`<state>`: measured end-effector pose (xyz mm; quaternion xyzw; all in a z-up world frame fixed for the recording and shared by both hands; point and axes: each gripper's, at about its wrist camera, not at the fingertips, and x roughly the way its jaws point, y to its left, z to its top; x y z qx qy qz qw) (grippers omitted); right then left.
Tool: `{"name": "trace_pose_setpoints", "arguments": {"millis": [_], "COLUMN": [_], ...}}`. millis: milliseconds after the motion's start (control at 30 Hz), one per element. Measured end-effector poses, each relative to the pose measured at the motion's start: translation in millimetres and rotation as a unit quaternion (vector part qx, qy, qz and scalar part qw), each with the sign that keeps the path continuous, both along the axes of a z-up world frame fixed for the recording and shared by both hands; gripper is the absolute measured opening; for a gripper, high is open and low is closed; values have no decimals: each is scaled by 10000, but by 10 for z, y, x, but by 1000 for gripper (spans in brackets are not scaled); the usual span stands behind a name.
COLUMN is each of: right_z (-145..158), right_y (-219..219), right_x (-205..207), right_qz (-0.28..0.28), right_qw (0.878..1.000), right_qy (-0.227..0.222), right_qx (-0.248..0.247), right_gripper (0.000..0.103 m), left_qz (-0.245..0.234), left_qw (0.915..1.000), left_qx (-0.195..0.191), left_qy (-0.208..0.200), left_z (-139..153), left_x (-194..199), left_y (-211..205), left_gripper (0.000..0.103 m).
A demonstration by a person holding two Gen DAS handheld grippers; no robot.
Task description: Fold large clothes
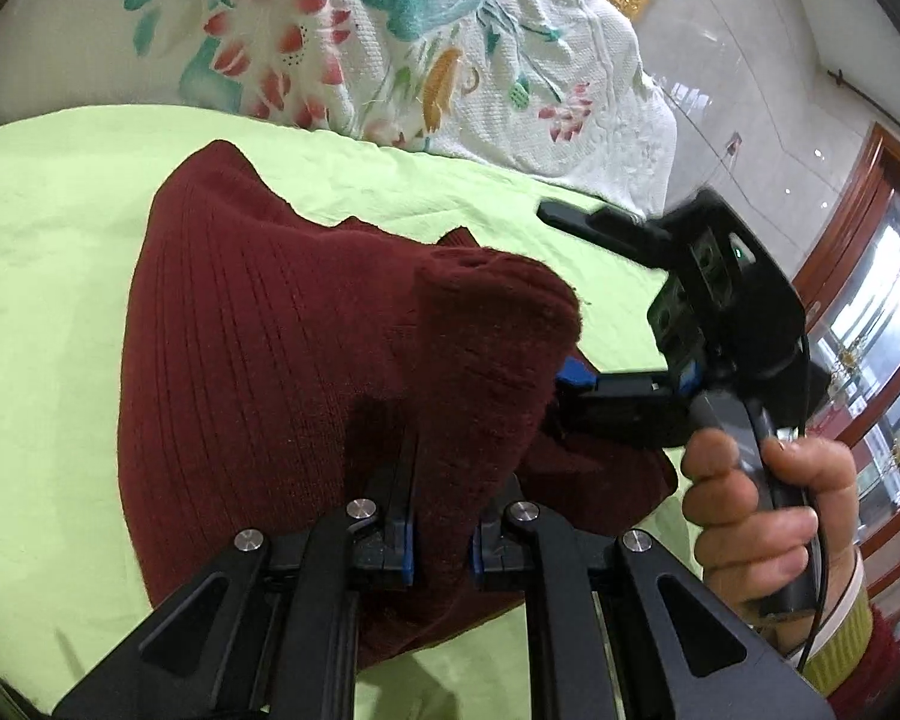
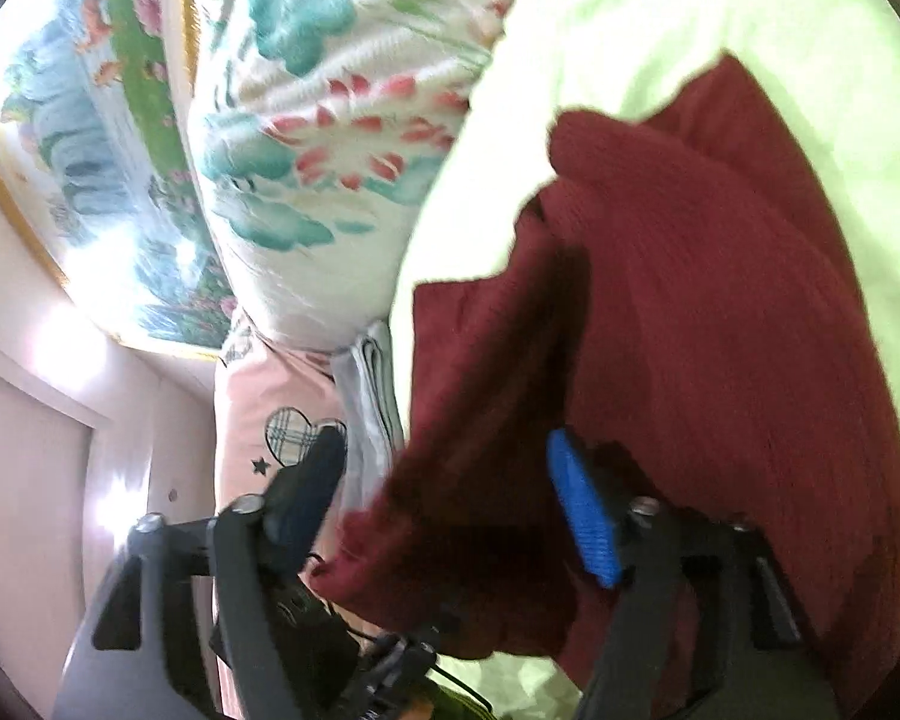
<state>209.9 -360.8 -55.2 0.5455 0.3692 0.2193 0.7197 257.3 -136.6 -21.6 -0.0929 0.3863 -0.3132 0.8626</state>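
Bare green sheet (image 1: 48, 228) being left free along left side of bed, wide enough for gripper to be passed. Middle of bed being taken up by bunched maroon sweater (image 1: 258, 324). Far edge being blocked by floral quilt (image 1: 450, 48) heaped against it. Right side being crowded by right gripper (image 1: 576, 300) and right hand (image 1: 762, 516), touching sweater's edge. In right wrist view, narrow green strip being left open beyond sweater.

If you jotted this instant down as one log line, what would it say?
garment: dark red sweater on green sheet | left gripper: shut on sweater | right gripper: fingers open, sweater between, not pinched
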Motion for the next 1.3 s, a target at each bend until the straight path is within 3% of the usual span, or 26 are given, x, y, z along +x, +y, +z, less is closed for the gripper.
{"name": "trace_pose_setpoints", "arguments": {"millis": [67, 200, 233, 267, 300, 367, 467, 567, 767, 933, 1067, 1167, 1300], "right_z": [17, 119, 141, 142, 148, 221, 477, 659, 162, 160, 94, 60, 151], "right_y": [90, 339, 391, 423, 442, 408, 252, 73, -243, -298, -313, -349, -307], "right_x": [144, 429, 485, 530, 577, 582, 392, 145, 77, 16, 2, -51, -121], "right_qz": [189, 564, 628, 671, 716, 718, 573, 346, 183, 72, -28, -86, -22], "right_qw": [9983, 9881, 9841, 9810, 9784, 9788, 9779, 9691, 9569, 9593, 9604, 9642, 9565], "right_qy": [261, 321, 316, 333, 359, 165, -427, -847, -27, -108, -8, 48, 36], "right_qx": [-489, -1396, -1631, -1789, -1906, -1912, -1964, -2292, -2898, -2822, -2787, -2651, -2916], "right_gripper": [77, 74, 56, 29, 22, 17, 16, 16, 16, 16, 16, 22, 31], "left_qz": [19, 4, -19, -39, -51, -106, -287, -548, -828, -912, -947, -970, -1015], "left_qw": [10000, 9999, 9999, 9998, 9996, 9992, 9981, 9967, 9953, 9948, 9942, 9940, 9939], "left_qx": [4, 76, 106, 153, 228, 270, 228, 223, 493, 461, 494, 396, 107], "left_qy": [-8, -65, -85, -114, -177, -273, -501, -550, 68, -21, 141, 301, 417], "left_z": [0, 16, 23, 33, 63, 125, 267, 272, -189, -165, -217, -139, -7], "left_x": [-25, -90, -104, -124, -147, -185, -281, -332, -215, -268, -227, -212, -393], "left_y": [-14, -32, -27, -27, -47, -73, -158, -353, -746, -746, -750, -687, -407], "left_gripper": [11, 11, 11, 11, 11, 11, 11, 11, 10, 10, 12, 21, 47]}}
